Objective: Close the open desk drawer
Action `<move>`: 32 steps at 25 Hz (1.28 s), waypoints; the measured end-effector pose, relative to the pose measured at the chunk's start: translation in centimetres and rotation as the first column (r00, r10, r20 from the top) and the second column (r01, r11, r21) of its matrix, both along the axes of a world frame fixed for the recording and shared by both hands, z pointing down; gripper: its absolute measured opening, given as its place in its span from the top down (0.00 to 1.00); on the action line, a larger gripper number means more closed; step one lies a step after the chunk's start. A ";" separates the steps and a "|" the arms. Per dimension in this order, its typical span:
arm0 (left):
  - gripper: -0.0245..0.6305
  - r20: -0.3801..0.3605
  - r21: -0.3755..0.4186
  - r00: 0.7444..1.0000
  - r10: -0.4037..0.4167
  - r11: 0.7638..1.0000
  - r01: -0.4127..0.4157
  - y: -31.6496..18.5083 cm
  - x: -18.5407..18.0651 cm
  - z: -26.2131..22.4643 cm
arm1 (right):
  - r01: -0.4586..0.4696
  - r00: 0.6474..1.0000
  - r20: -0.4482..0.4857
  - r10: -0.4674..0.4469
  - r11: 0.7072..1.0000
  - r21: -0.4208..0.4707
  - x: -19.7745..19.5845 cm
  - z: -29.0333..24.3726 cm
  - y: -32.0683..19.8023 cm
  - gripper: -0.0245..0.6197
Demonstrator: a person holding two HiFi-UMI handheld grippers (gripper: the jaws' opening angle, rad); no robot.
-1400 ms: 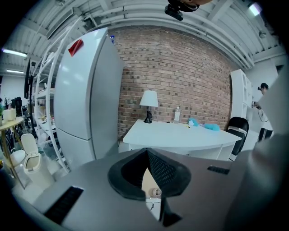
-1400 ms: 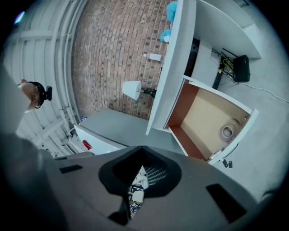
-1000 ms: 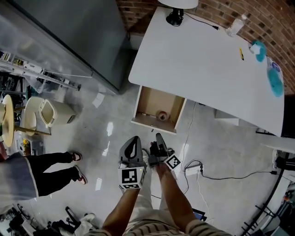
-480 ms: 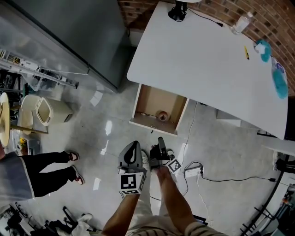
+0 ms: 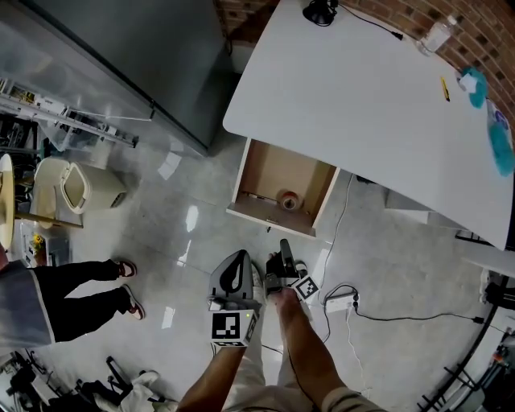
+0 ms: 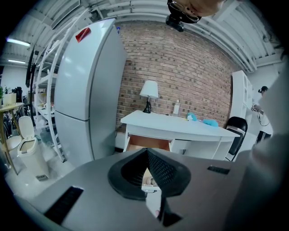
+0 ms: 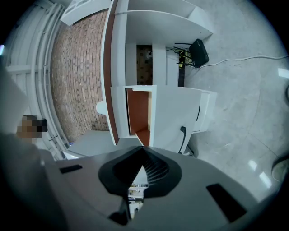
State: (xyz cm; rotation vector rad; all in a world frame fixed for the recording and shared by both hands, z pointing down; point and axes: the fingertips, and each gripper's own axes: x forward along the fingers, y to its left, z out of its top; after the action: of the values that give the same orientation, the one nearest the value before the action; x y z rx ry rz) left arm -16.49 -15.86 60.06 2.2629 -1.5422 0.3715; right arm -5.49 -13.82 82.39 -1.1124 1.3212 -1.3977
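- The drawer (image 5: 282,189) stands pulled out from under the white desk (image 5: 362,88). In the head view it lies at about 12 o'clock from your two grippers and well apart from both. Its rear part is hidden beneath the desktop.
- A small round thing (image 5: 288,199) lies on the drawer floor near the front panel; it is too small to identify.
- In the left gripper view your own jaws cover the drawer's front, so only a strip of its brown inside shows above them.
- The right gripper view is rolled sideways, with the drawer at 12 o'clock above the jaws and its contents out of sight.
- Your left gripper (image 5: 239,257) has its jaws together with nothing between them. Your right gripper (image 5: 283,244), just beside it at 3 o'clock, is likewise closed and empty.
- The lamp (image 5: 319,11) at the desk's far side is cut off by the top edge. A teal thing (image 5: 499,145) at 3 o'clock runs out of frame.
- At 9 o'clock a person (image 5: 80,290) shows only as legs and shoes.
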 end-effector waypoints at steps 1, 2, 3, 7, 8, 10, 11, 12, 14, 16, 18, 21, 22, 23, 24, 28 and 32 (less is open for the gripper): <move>0.95 -0.003 -0.002 1.000 0.000 1.000 0.000 0.1 0.1 0.2 | -0.003 1.000 0.004 0.003 1.000 -0.004 0.1 0.5 0.0 0.95; 0.95 -0.006 -0.005 1.000 0.002 1.000 -0.002 0.3 0.3 0.5 | -0.008 1.000 0.009 0.008 1.000 -0.007 0.3 0.9 0.0 0.95; 0.95 -0.008 -0.009 1.000 0.004 1.000 -0.004 0.4 0.4 0.7 | -0.009 1.000 0.013 0.009 1.000 -0.010 0.5 1.5 0.0 0.95; 0.95 -0.010 -0.022 1.000 0.012 1.000 -0.013 0.5 0.7 1.5 | 0.005 0.999 0.045 -0.005 1.000 -0.008 0.6 3.9 0.1 0.94; 0.95 -0.011 -0.023 1.000 0.015 1.000 -0.015 0.6 0.8 1.7 | 0.009 0.998 0.055 -0.008 1.000 -0.004 0.7 4.4 0.2 0.90; 0.95 -0.013 -0.023 1.000 0.019 1.000 -0.019 0.6 0.9 2.1 | 0.016 0.998 0.062 -0.016 1.000 -0.002 0.9 5.4 0.1 0.82; 0.95 -0.014 -0.023 1.000 0.019 1.000 -0.019 0.6 1.0 2.3 | 0.019 0.998 0.061 -0.019 1.000 -0.003 1.0 5.7 0.0 0.82; 0.95 -0.016 -0.025 1.000 0.019 0.999 -0.019 0.6 1.0 2.6 | 0.022 0.998 0.061 -0.022 1.000 -0.003 1.0 6.0 -0.2 0.81; 0.95 -0.022 -0.031 1.000 0.019 0.999 -0.020 0.7 1.1 3.1 | 0.030 0.998 0.063 -0.030 1.000 0.005 0.9 6.3 -0.6 0.80; 0.95 -0.030 -0.031 0.999 0.026 0.999 -0.027 0.8 1.5 3.6 | 0.039 0.997 0.066 -0.039 0.999 0.004 0.6 6.7 -0.9 0.80; 0.95 -0.035 -0.025 0.999 0.035 0.999 -0.036 0.9 1.8 3.9 | 0.044 0.997 0.060 -0.043 0.999 -0.008 0.3 7.5 -1.2 0.80; 0.95 -0.020 -0.044 0.999 0.036 0.998 -0.037 0.9 1.8 4.6 | 0.060 0.998 0.029 -0.060 0.998 -0.018 0.0 8.5 -1.6 0.80; 0.95 -0.022 -0.040 0.999 0.038 0.998 -0.039 0.8 1.9 4.7 | 0.068 0.998 0.018 -0.067 0.998 -0.019 -0.1 8.7 -1.8 0.80; 0.95 -0.031 -0.030 0.999 0.042 0.999 -0.043 0.7 2.1 4.7 | 0.072 0.997 0.009 -0.072 0.997 -0.018 0.0 8.9 -2.0 0.80; 0.95 -0.039 -0.021 0.998 0.045 0.999 -0.045 0.6 2.3 4.7 | 0.073 0.997 0.001 -0.073 0.997 -0.017 0.1 9.0 -2.2 0.80; 0.95 -0.042 -0.045 0.999 0.026 0.999 -0.028 0.8 2.1 5.4 | 0.098 0.995 -0.025 -0.098 0.995 -0.007 0.1 9.4 -3.3 0.78; 0.95 -0.044 -0.057 0.999 0.031 0.998 -0.034 0.9 2.1 5.9 | 0.097 0.994 -0.059 -0.096 0.995 0.004 0.5 9.7 -4.7 0.76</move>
State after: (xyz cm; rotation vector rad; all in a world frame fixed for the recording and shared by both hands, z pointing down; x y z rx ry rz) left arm -14.39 -14.94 66.00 2.2396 -1.4560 0.3690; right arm -4.97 -18.49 92.05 -1.1049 1.4370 -1.4392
